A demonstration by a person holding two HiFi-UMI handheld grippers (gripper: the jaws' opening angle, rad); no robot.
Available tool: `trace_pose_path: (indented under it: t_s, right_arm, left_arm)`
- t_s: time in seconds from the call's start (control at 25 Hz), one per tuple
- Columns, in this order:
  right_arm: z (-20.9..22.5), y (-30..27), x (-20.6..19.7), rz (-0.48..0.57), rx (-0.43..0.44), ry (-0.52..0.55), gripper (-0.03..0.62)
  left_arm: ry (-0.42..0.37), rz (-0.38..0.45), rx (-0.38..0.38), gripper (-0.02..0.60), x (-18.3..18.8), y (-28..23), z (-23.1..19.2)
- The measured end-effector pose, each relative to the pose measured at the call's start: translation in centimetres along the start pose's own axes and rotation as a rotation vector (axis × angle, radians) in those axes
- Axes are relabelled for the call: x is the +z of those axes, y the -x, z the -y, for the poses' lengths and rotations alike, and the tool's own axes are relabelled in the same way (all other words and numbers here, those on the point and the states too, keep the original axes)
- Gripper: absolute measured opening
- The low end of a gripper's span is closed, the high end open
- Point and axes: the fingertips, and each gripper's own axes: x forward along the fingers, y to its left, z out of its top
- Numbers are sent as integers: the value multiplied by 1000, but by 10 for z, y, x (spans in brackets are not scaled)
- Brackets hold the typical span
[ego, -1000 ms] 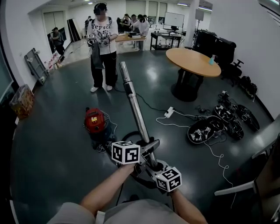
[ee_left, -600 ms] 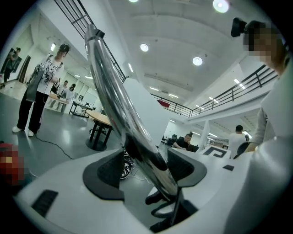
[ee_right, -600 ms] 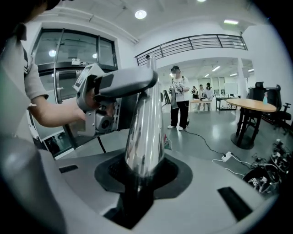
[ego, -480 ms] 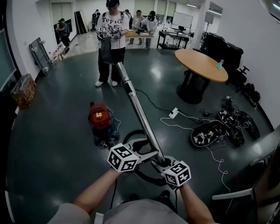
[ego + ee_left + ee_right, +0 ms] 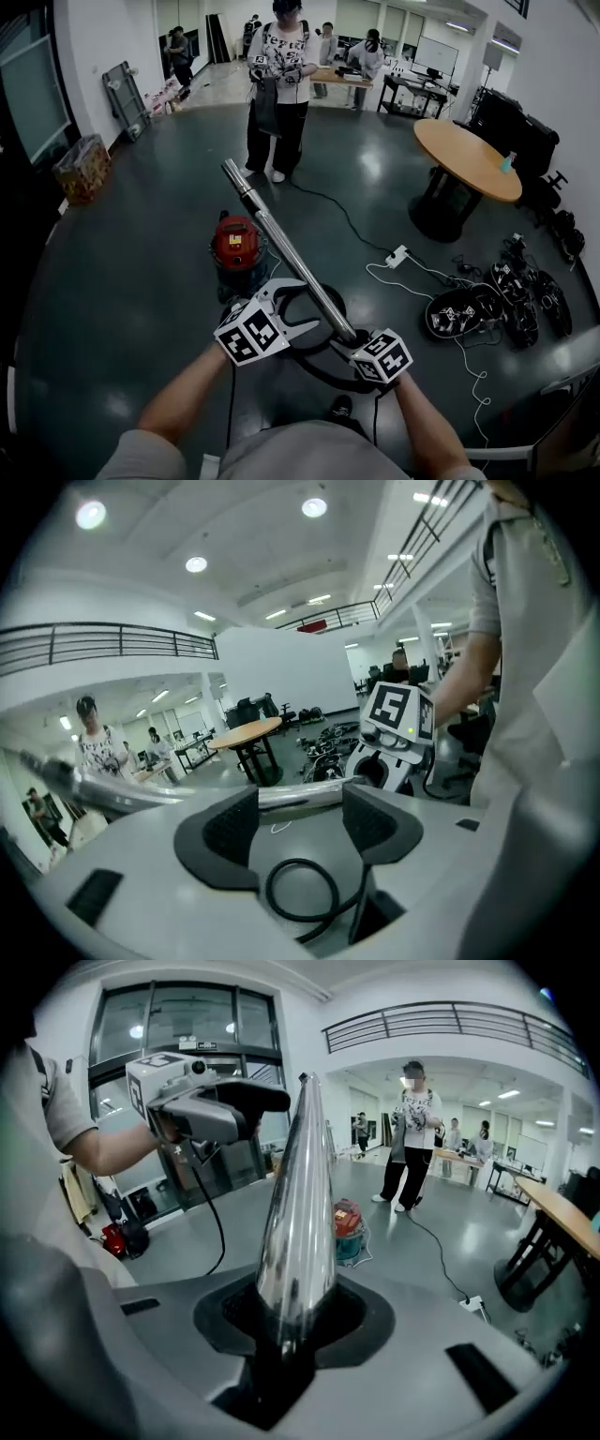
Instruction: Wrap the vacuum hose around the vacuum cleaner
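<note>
1. Presently, left gripper (image 5: 302, 307): my fingers have just been opening and stand apart. The metal wand (image 5: 281, 248) crosses the gap at their tips, unpressed, on the near side of the vacuum cleaner (image 5: 236, 246).
2. Right gripper (image 5: 354, 337): fingers clamped on the wand's lower end, nearer me than the vacuum cleaner.
3. Metal wand: slants past the vacuum cleaner's right side.
4. Vacuum hose (image 5: 323, 373): black loop on the floor, on the vacuum cleaner's near side.

In the head view, part of the black hose (image 5: 319, 364) loop is hidden behind the metal tube (image 5: 281, 246) and the right gripper (image 5: 354, 336). The tube's lower end disappears between that gripper's jaws. In the left gripper view, the tube's far end is blurred.
</note>
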Motion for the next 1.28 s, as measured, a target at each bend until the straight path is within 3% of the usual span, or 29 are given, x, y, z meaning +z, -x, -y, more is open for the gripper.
trace_pose_path:
  t_s: [0.12, 0.24, 0.44, 0.64, 0.84, 1.0, 1.2, 1.28]
  right_arm:
    - [11, -4, -7, -73, 50, 60, 107]
    - [23, -6, -17, -149, 94, 145, 107]
    - [40, 0, -23, -238, 166, 323, 107]
    - [54, 7, -24, -308, 247, 501, 107]
    - [59, 14, -25, -379, 336, 664, 107]
    - [62, 16, -15, -389, 363, 817, 107]
    - [68, 20, -23, -447, 402, 918, 107]
    - [69, 21, -27, -463, 412, 948, 107]
  left_arm:
    - [-130, -74, -8, 285, 7, -16, 1]
    - [-240, -179, -73, 285, 2, -42, 13]
    - [-302, -328, -196, 285, -9, -83, 26]
    - [-256, -419, -287, 285, -14, -111, 37]
    - [-200, -486, -322, 285, -26, -127, 55]
    - [-142, -512, -305, 285, -37, -137, 63]
    - [-74, -515, -240, 276, -43, -146, 73]
    - [-26, -499, -184, 193, -43, -151, 69]
